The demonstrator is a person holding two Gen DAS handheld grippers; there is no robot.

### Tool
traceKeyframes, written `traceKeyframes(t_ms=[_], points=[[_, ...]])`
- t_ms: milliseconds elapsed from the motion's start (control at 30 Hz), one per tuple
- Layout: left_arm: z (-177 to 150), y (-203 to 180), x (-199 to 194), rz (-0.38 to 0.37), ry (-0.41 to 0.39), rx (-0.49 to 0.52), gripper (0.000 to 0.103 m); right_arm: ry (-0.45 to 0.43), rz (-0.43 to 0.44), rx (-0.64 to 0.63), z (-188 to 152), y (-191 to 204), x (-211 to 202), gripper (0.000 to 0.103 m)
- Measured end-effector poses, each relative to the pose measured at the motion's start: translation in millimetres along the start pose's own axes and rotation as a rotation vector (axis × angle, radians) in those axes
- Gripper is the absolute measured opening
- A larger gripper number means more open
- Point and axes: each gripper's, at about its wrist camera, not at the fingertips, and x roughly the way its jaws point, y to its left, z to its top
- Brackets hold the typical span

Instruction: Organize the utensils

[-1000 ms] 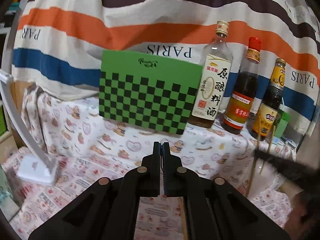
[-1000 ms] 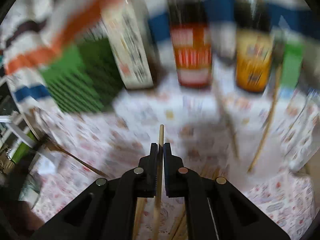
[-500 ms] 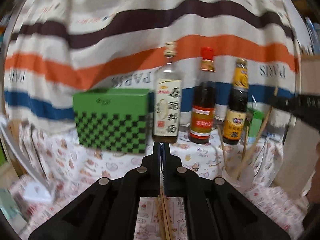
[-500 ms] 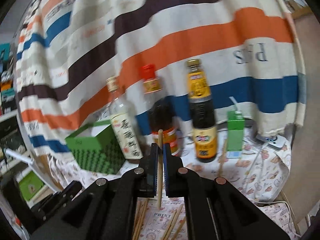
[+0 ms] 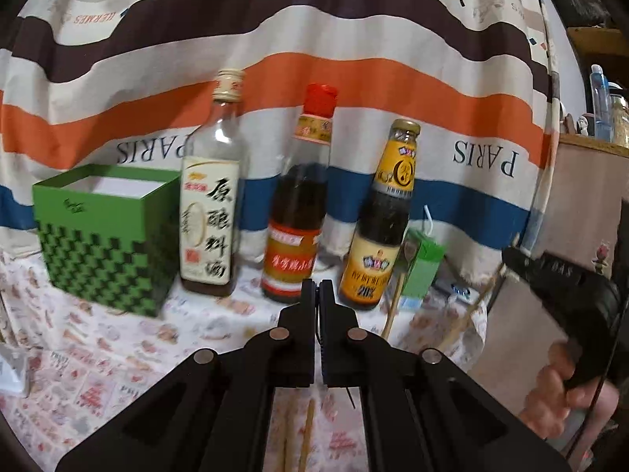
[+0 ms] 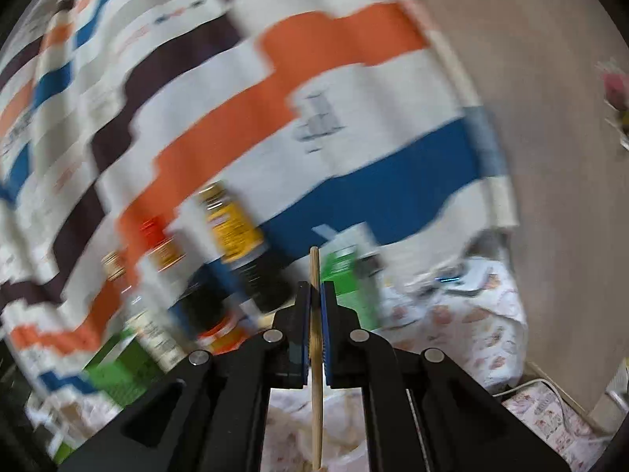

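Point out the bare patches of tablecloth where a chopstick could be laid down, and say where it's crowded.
Bare cloth lies in front of the green checkered box, running left toward the white object at the edge. Crowded: the back row of three bottles, the green carton, and the upright chopsticks on the right. Loose chopsticks lie under the left tool.

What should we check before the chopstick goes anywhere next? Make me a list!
1. Right gripper holds the chopstick: ok, pinched between its fingers.
2. Chopstick straight in the grip: ok, upright.
3. Right camera picture steady: not ok, blurred.
4. Left gripper free: ok, shut on nothing.
5. Cup for chopsticks in sight: cannot tell.
6. Bottles standing: ok, the yellow-label bottle is upright.
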Motion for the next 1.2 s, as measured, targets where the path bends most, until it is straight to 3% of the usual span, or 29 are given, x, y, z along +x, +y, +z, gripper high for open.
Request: traceKeyframes(t_ms=[100, 333, 467, 600, 867, 967, 1100, 1200], points=[[-1, -5, 16, -0.016, -0.009, -0.024, 0.001, -0.013, 0.004, 0.094, -1, -20, 8, 0.006], [-24, -3, 59, -0.036, 0.079, -0.079, 0.001, -0.057, 0.029, 0.220, 2, -54, 9, 0.006], [-40, -1, 73, -0.025, 0.106, -0.080, 0.001, -0.047, -0.033, 0.156, -1, -47, 18, 0.006], [-49, -1, 80, -0.043, 0.144, -0.075, 0.001, 0.087, -0.034, 0.062, -6, -34, 40, 0.006], [-42, 13, 73, -0.081, 0.165, -0.126, 0.004, 0.216, -0.043, -0.059, -26, -10, 63, 0.006], [-36, 21, 59, -0.053, 0.139, -0.095, 0.015, 0.279, -0.038, -0.062, -32, -10, 73, 0.006], [-32, 35, 36, -0.002, 0.105, -0.061, 0.042, 0.337, -0.055, -0.065, -38, -11, 82, 0.006], [-33, 47, 19, 0.043, 0.086, -0.027, 0.059, 0.486, -0.023, -0.045, -45, -14, 97, 0.006]])
